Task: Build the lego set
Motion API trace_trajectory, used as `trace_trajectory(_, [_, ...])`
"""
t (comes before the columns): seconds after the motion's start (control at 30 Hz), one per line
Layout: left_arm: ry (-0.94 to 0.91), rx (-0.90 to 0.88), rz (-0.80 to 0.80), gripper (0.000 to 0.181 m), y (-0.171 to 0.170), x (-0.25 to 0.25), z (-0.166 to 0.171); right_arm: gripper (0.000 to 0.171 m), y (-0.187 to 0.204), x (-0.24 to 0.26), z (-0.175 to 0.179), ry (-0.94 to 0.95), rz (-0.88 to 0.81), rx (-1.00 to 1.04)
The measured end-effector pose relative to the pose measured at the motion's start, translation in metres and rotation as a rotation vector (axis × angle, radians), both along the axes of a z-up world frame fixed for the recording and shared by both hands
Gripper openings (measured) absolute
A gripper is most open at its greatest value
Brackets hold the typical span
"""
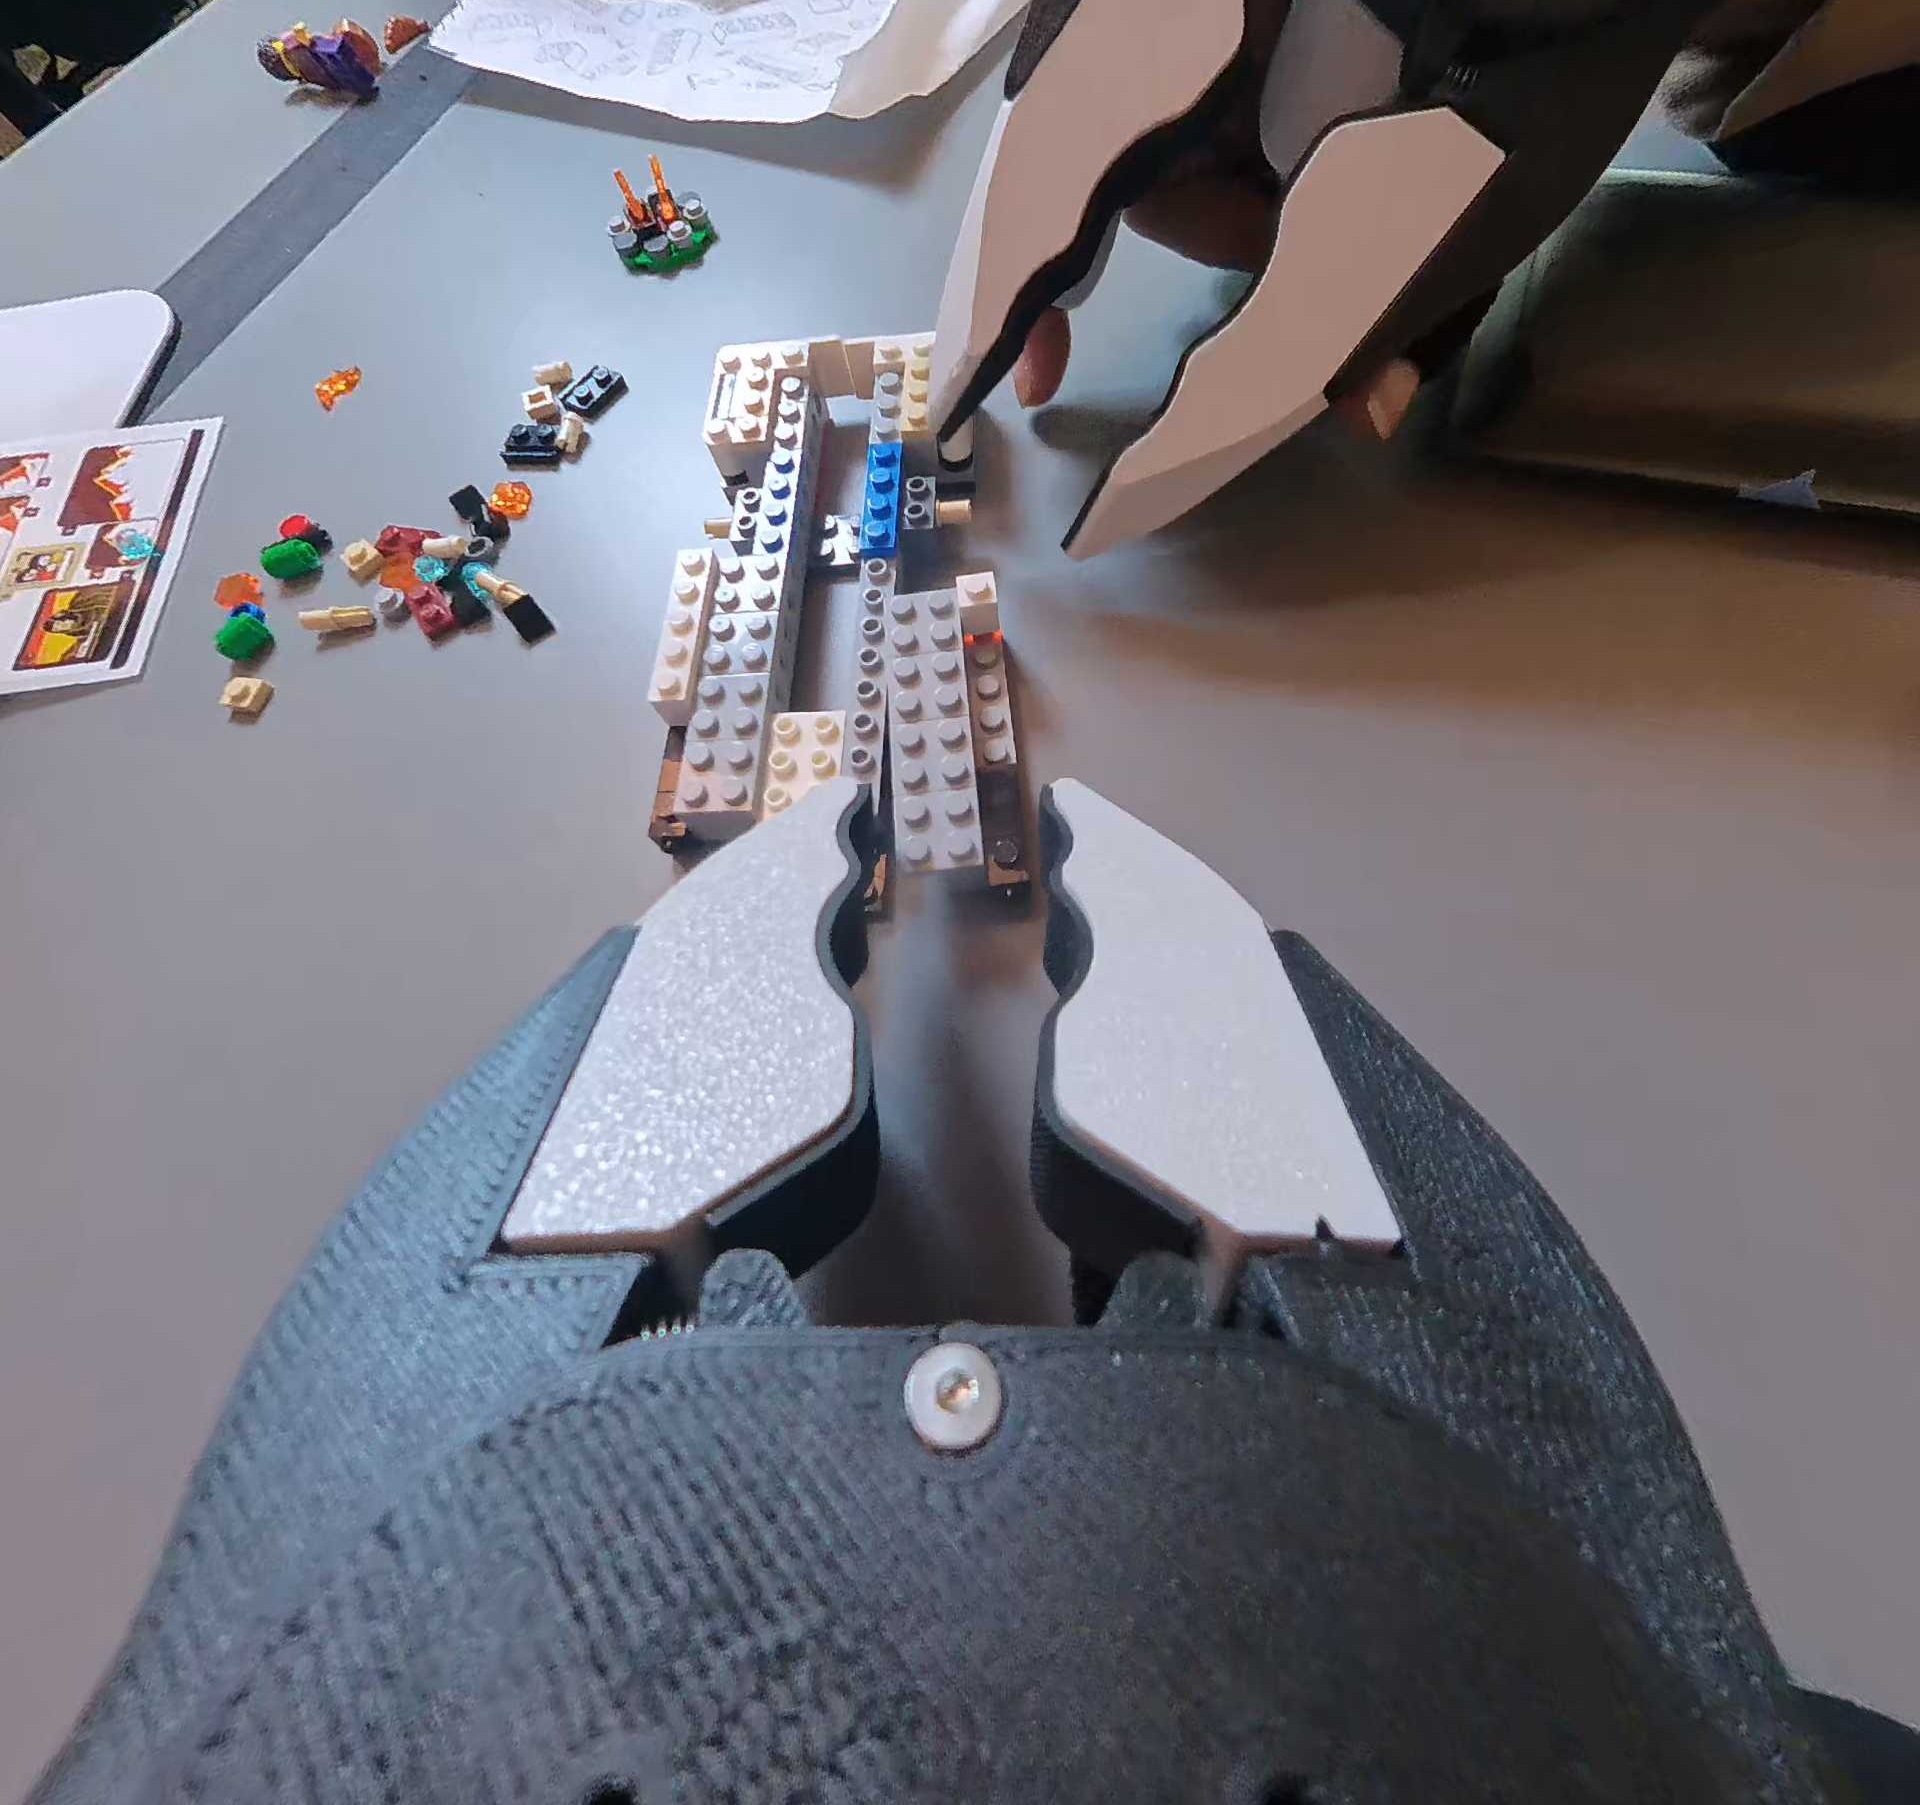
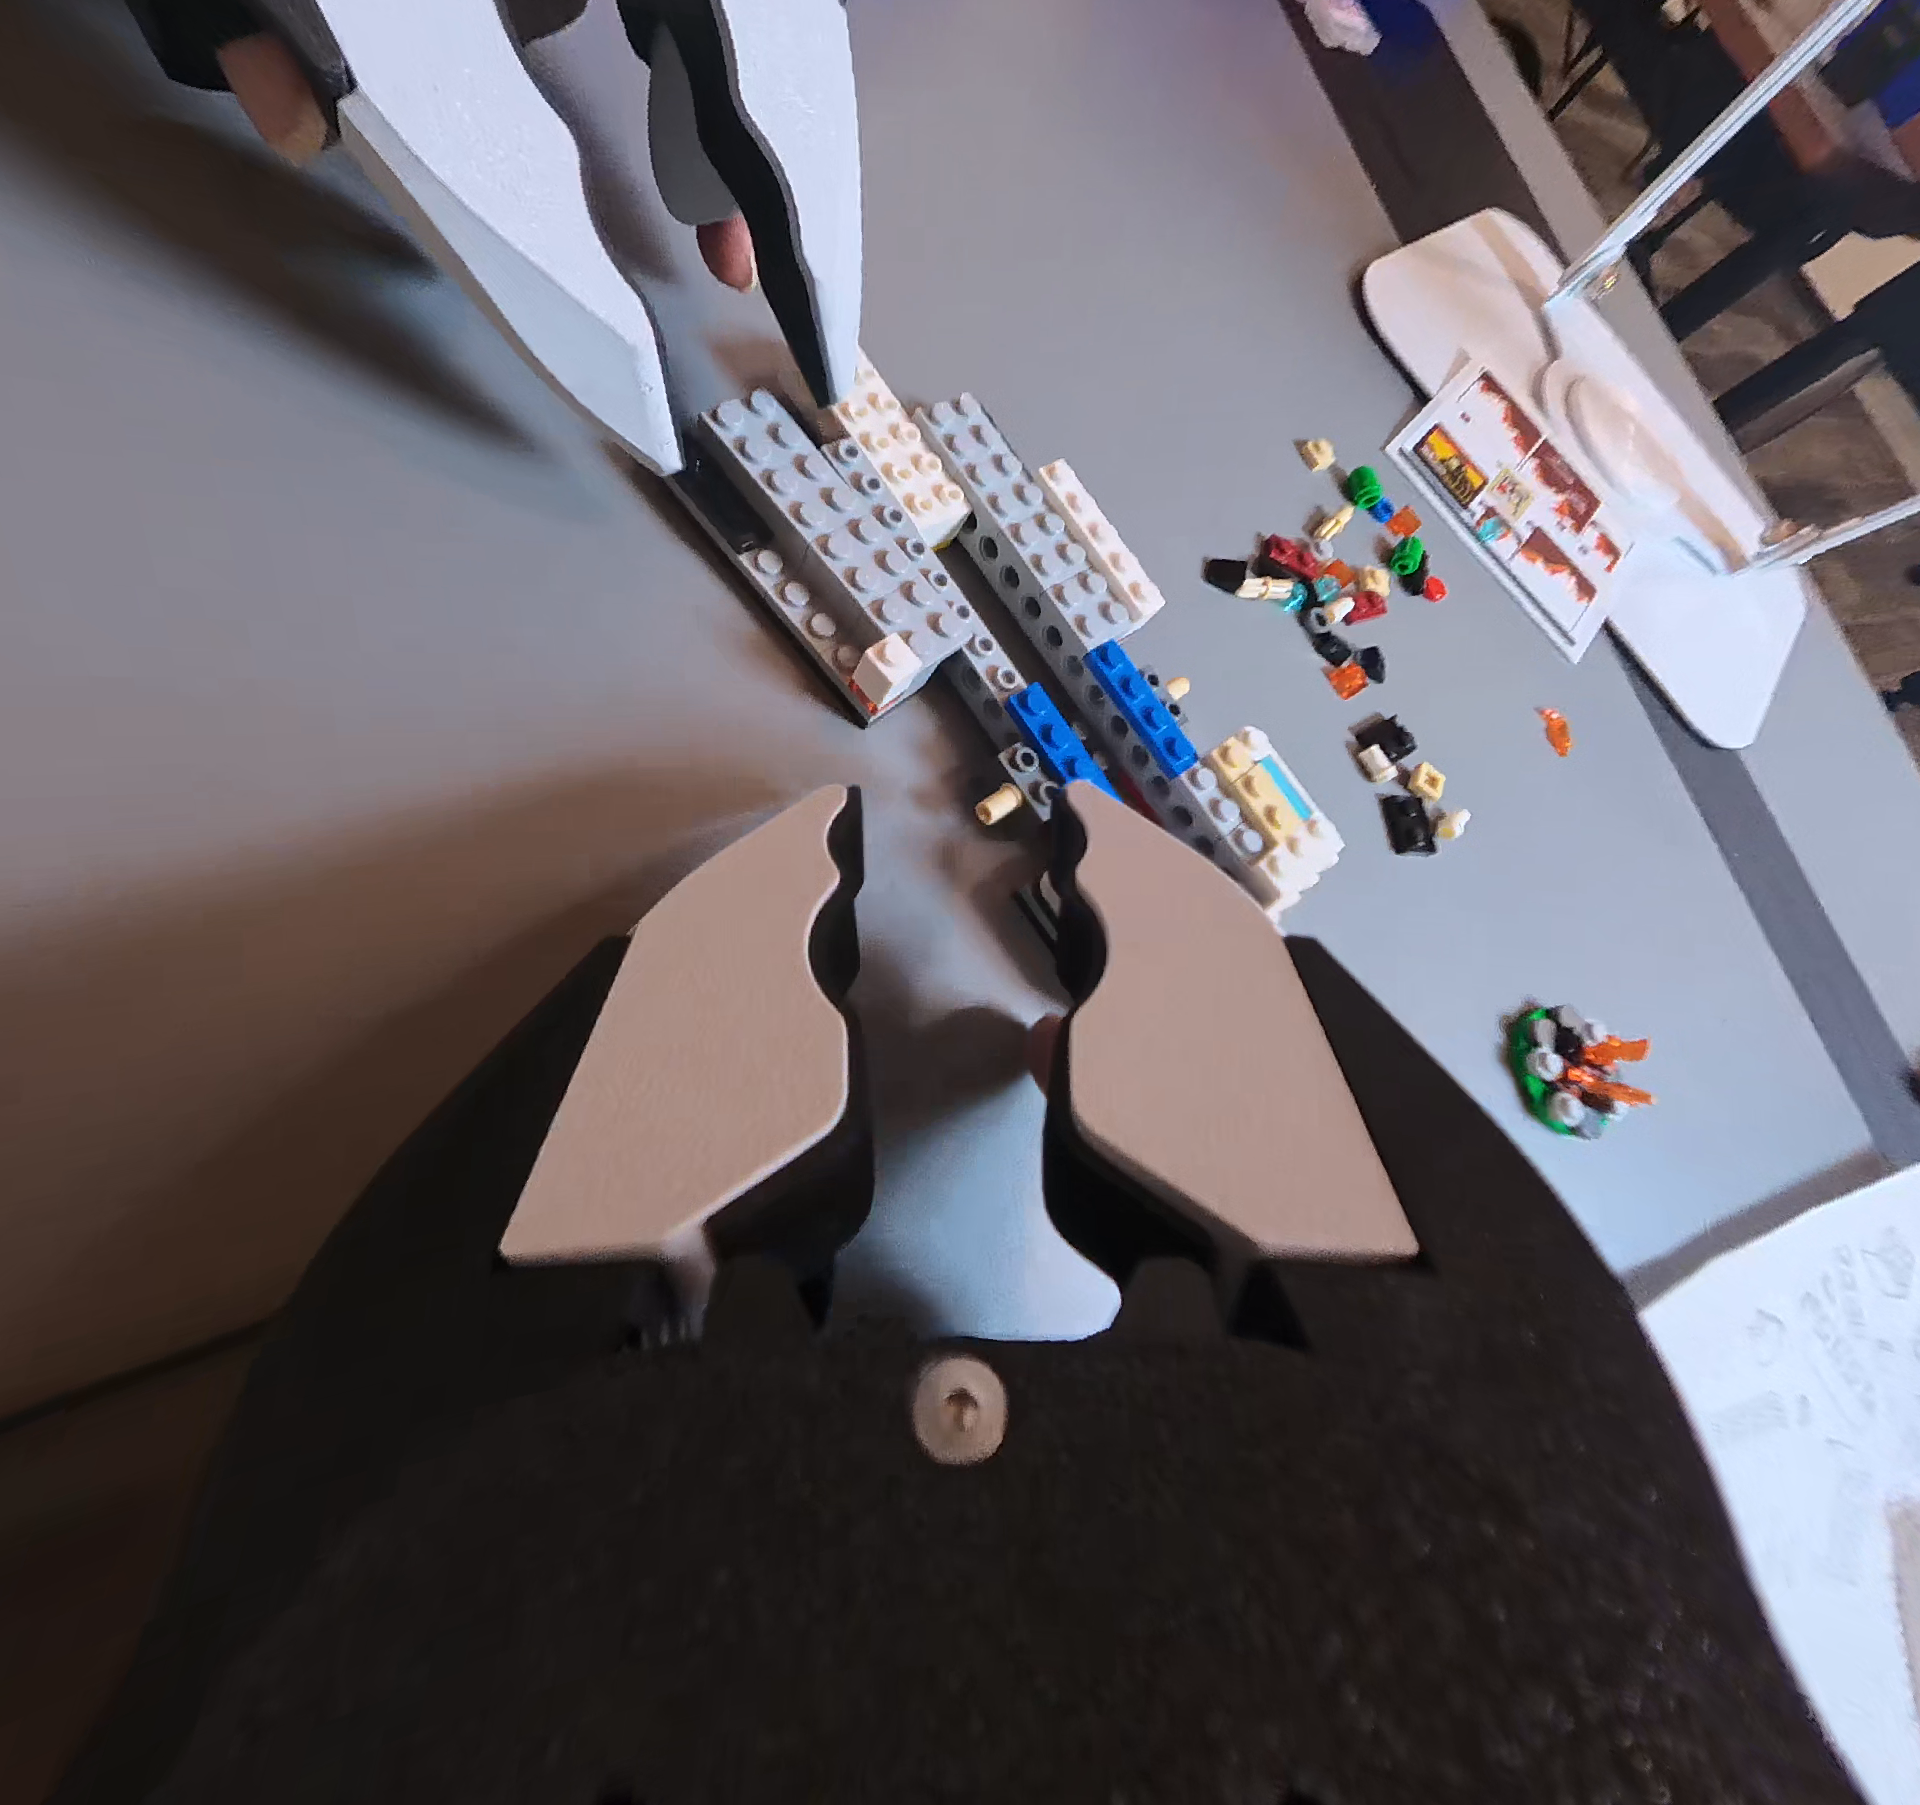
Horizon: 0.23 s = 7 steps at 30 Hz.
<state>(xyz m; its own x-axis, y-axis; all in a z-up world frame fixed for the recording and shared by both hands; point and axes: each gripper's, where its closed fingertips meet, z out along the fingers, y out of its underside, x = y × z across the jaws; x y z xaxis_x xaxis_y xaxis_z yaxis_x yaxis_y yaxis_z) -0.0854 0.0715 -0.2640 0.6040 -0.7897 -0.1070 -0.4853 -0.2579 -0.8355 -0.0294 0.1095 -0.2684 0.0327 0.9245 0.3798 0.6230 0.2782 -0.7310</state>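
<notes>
Both grippers parted, empty: left gripper (image 1: pixel 951 794) straddling near end of grey-and-white lego build (image 1: pixel 831 612) at 12 o'clock; right gripper (image 1: pixel 1013 488) farther, one fingertip touching its far end. Loose bricks (image 1: pixel 395 576) at 10 o'clock on grey table (image 1: pixel 1351 872).

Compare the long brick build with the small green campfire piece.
The long brick build is mostly grey, white and blue, flat and stretched out between both grippers; the campfire piece is round, green-based, with orange flames sticking up. The build is much larger. The campfire piece sits alone, apart from it. Both rest on the grey table.
</notes>
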Motion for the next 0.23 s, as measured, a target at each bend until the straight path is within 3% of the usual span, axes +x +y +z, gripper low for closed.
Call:
trace_trajectory(0.03, [0.003,-0.005,0.002,0.030,0.0006,0.0000,-0.0009,0.035,0.0003,-0.0002,-0.0029,-0.014,-0.002,-0.006])
trace_trajectory(0.23, [0.016,-0.013,0.001,0.024,0.0012,0.0003,-0.0029,0.036,0.0000,-0.0056,-0.0063,-0.075,0.005,0.015])
